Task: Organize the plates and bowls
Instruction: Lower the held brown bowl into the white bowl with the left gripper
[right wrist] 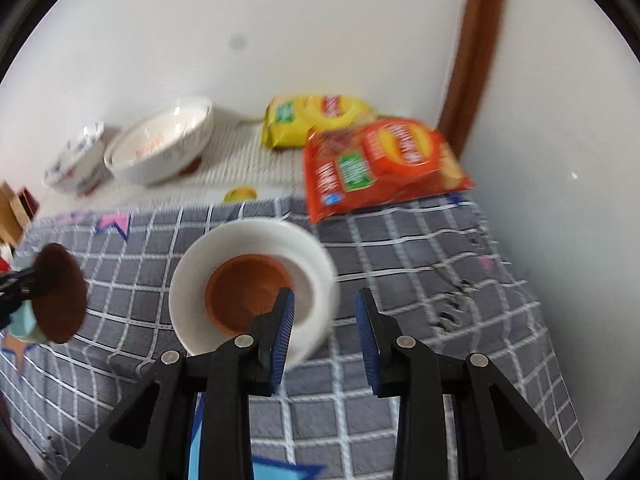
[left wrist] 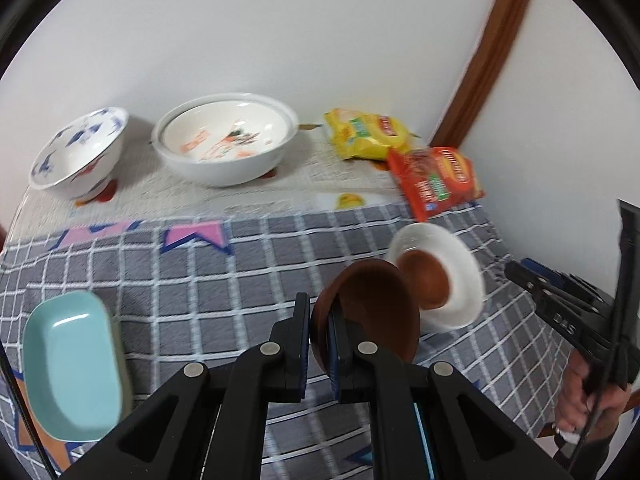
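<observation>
My left gripper (left wrist: pixel 320 340) is shut on the rim of a brown bowl (left wrist: pixel 380 312) and holds it tilted above the grey checked cloth; it also shows in the right wrist view (right wrist: pixel 60 300). Beside it a white bowl (left wrist: pixel 452 276) holds a second brown bowl (left wrist: pixel 424 280); both also show in the right wrist view, white (right wrist: pixel 312 264) and brown (right wrist: pixel 244 292). My right gripper (right wrist: pixel 326 328) is open just in front of the white bowl, its left finger over the rim. A light-blue dish (left wrist: pixel 72 364) lies at the left. A blue-patterned bowl (left wrist: pixel 80 148) and a large white bowl (left wrist: pixel 228 140) stand at the back.
A yellow snack bag (left wrist: pixel 368 132) and a red snack bag (left wrist: pixel 436 180) lie at the back right by the wall corner. The white wall runs behind and to the right. A brown door frame (left wrist: pixel 492 52) stands in the corner.
</observation>
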Demonstrator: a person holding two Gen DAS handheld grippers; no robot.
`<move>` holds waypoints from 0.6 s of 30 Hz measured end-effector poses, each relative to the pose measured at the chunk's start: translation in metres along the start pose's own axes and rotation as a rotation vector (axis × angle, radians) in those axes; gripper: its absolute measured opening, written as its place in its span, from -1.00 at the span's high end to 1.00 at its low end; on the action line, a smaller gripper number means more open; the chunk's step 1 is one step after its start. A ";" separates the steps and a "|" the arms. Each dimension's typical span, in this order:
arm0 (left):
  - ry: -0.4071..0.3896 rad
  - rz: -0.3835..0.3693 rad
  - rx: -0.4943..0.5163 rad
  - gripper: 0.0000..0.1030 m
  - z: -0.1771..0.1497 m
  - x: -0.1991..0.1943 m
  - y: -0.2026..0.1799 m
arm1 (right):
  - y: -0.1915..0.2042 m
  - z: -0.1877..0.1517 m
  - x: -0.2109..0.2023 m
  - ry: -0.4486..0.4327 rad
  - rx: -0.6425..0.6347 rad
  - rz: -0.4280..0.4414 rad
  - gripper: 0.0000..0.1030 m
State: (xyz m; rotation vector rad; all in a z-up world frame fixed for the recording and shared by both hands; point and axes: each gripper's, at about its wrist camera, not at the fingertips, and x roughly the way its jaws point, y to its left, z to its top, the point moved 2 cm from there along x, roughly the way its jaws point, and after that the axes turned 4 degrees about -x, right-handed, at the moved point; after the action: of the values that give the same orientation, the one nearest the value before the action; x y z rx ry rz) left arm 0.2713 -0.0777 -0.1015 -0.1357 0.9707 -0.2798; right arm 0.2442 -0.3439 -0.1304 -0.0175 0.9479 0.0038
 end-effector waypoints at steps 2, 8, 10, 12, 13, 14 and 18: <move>-0.001 -0.014 0.011 0.84 0.005 0.004 -0.016 | -0.013 -0.005 -0.011 -0.015 0.025 0.001 0.38; 0.012 -0.035 0.035 0.84 0.013 0.024 -0.055 | -0.042 -0.029 -0.034 -0.032 0.051 -0.047 0.38; 0.022 -0.035 0.037 0.84 0.014 0.033 -0.063 | -0.048 -0.038 -0.037 -0.036 0.055 -0.059 0.38; 0.043 -0.037 0.033 0.84 0.015 0.045 -0.069 | -0.051 -0.044 -0.037 -0.031 0.055 -0.065 0.38; 0.049 -0.039 0.029 0.84 0.015 0.050 -0.071 | -0.052 -0.048 -0.037 -0.029 0.057 -0.062 0.38; 0.056 -0.042 0.028 0.84 0.015 0.055 -0.073 | -0.053 -0.052 -0.035 -0.023 0.059 -0.055 0.38; 0.073 -0.034 0.033 0.84 0.016 0.073 -0.081 | -0.053 -0.061 -0.028 0.000 0.072 -0.039 0.38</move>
State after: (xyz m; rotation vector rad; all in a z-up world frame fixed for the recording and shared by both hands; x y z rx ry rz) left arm 0.3095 -0.1767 -0.1312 -0.1124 1.0367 -0.3335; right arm 0.1785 -0.3980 -0.1427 0.0300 0.9473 -0.0666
